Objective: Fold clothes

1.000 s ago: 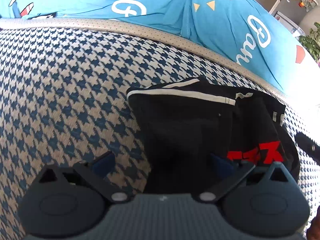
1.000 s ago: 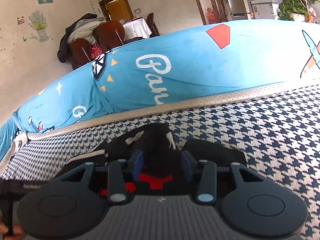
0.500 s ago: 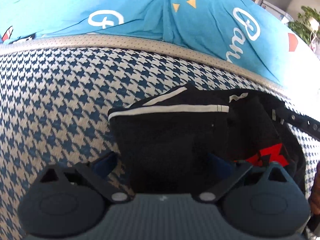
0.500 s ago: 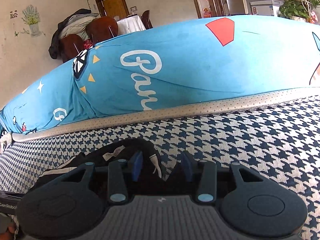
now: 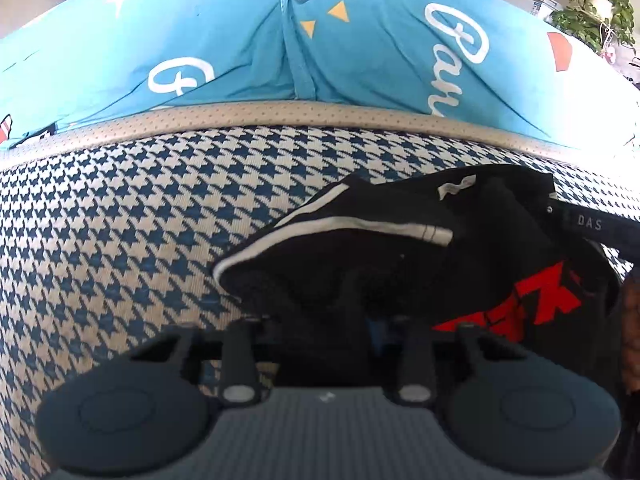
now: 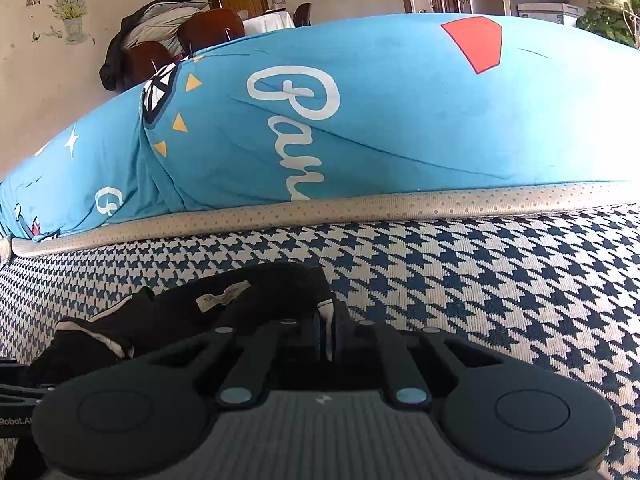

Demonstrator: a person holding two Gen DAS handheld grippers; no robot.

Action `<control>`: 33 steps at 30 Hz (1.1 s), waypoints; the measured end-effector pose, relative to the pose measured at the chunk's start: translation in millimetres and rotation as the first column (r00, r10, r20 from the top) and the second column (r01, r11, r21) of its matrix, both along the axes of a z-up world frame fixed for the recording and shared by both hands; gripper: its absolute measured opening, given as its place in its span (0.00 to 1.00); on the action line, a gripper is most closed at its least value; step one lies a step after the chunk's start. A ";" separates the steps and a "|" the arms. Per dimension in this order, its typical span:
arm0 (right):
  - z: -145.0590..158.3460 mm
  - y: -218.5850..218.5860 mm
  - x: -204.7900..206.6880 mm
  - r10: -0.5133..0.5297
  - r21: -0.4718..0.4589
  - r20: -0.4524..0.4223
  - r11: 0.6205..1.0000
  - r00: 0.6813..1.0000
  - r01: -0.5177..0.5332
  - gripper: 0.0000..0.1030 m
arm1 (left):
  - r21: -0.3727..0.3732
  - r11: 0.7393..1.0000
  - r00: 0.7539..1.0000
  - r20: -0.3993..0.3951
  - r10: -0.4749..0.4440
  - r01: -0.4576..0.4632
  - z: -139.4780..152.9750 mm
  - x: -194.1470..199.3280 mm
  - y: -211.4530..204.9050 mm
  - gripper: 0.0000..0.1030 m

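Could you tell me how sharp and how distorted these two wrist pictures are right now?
Left wrist view: strong fisheye bulge bends the houndstooth cushion; the black garment is fairly sharp, while the near left tool is soft and dark. Right wrist view: same curved edges, even daylight, crisp blue bedding, and no strong glare.

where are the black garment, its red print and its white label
black garment (image 5: 332,264): left wrist view, on the dark cloth below the white stripe
red print (image 5: 536,296): left wrist view, on the red lettering at the garment's right
white label (image 6: 222,298): right wrist view, on the small tag sewn to the garment
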State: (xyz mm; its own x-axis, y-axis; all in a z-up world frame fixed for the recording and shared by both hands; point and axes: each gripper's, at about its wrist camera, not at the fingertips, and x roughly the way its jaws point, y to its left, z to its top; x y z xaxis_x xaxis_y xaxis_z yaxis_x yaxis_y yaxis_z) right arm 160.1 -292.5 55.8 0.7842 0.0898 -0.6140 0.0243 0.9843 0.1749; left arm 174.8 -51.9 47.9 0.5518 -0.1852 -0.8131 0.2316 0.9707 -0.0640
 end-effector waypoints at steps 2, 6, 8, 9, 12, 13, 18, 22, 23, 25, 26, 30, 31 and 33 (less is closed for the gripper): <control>6.3 -0.2 -0.1 -0.012 -0.001 0.027 1.000 1.000 0.012 0.08 | 0.046 0.999 0.999 0.039 0.006 -0.007 1.2 -2.0 -5.3 0.23; 24.3 0.5 0.0 -0.041 0.005 0.100 0.999 0.994 0.041 0.08 | 0.171 0.984 0.985 0.172 0.014 -0.044 9.0 -5.3 -18.0 0.19; 36.6 3.6 -1.8 -0.045 0.011 0.161 0.999 0.986 0.044 0.08 | 0.220 0.972 0.966 0.258 0.027 -0.086 16.4 -3.5 -20.4 0.19; 42.5 5.8 -2.9 -0.047 0.020 0.193 0.999 0.980 0.044 0.08 | 0.243 0.964 0.953 0.301 0.032 -0.109 20.2 -2.4 -21.5 0.19; 53.3 11.8 -1.7 -0.059 0.037 0.255 0.998 0.965 0.051 0.09 | 0.270 0.948 0.938 0.340 0.070 -0.169 23.1 12.0 -17.5 0.21; 53.3 12.2 1.0 -0.057 0.052 0.246 0.998 0.968 0.045 0.11 | 0.289 0.937 0.936 0.342 0.090 -0.195 21.2 18.2 -16.6 0.21; 43.7 1.8 6.8 -0.038 0.107 0.159 0.994 0.987 0.021 0.30 | 0.352 0.913 0.962 0.247 0.120 -0.204 0.8 37.5 -7.9 0.58; 42.3 -20.6 2.4 -0.109 0.123 0.127 0.988 0.986 0.094 0.30 | 0.254 0.938 0.958 0.227 0.177 -0.234 12.3 37.5 5.0 0.80; 41.7 -26.9 0.0 -0.127 0.123 0.120 0.986 0.985 0.113 0.30 | 0.240 0.937 0.950 0.243 0.194 -0.253 17.9 36.0 7.6 0.84; 40.4 -38.7 -5.1 -0.158 0.112 0.106 0.983 0.982 0.146 0.30 | 0.211 0.938 0.939 0.266 0.216 -0.275 28.9 32.6 11.1 0.88; 39.4 -44.4 -7.1 -0.176 0.101 0.093 0.981 0.980 0.167 0.30 | 0.193 0.941 0.936 0.273 0.222 -0.279 33.9 31.0 12.7 0.90; 31.4 -67.7 -14.3 -0.229 0.079 0.021 0.971 0.973 0.227 0.31 | 0.138 0.955 0.941 0.256 0.222 -0.263 40.2 19.6 11.8 0.93; 28.8 -72.6 -15.9 -0.234 0.085 0.005 0.969 0.972 0.233 0.31 | 0.130 0.957 0.943 0.249 0.220 -0.257 39.2 16.3 12.5 0.93; 22.7 -80.8 -18.0 -0.235 0.105 -0.030 0.966 0.971 0.237 0.33 | 0.133 0.960 0.948 0.241 0.209 -0.246 34.6 12.3 8.6 0.93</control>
